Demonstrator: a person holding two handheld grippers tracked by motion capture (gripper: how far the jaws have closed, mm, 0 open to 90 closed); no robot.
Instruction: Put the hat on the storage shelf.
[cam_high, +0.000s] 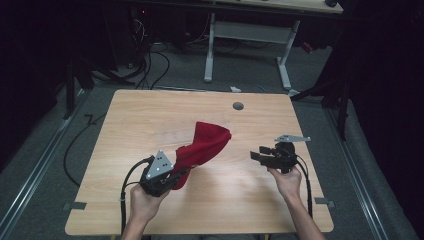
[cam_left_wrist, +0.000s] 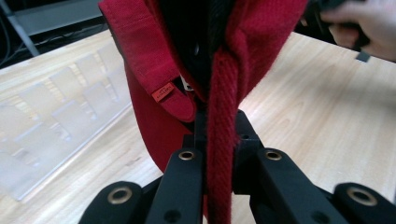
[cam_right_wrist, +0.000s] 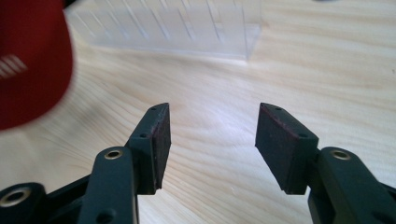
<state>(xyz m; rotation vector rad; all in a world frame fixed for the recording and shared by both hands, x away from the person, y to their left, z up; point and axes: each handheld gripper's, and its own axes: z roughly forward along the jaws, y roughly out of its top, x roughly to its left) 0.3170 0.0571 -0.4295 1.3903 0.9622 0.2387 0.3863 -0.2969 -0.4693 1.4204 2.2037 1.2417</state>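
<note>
High view: left hand-held gripper (cam_high: 176, 175) pinches a red cloth (cam_high: 206, 145) slanting up-right; right hand-held gripper (cam_high: 256, 155) gapes wide.

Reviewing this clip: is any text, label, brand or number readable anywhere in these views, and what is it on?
None can be read.
Small orange tag sewn on the red cloth held in the left tongs: it carries print, too small to read.
White stripe mark on the red cloth in the right gripper view: blurred, no letters can be made out.
Clear plastic rack on the table: no text visible.
</note>
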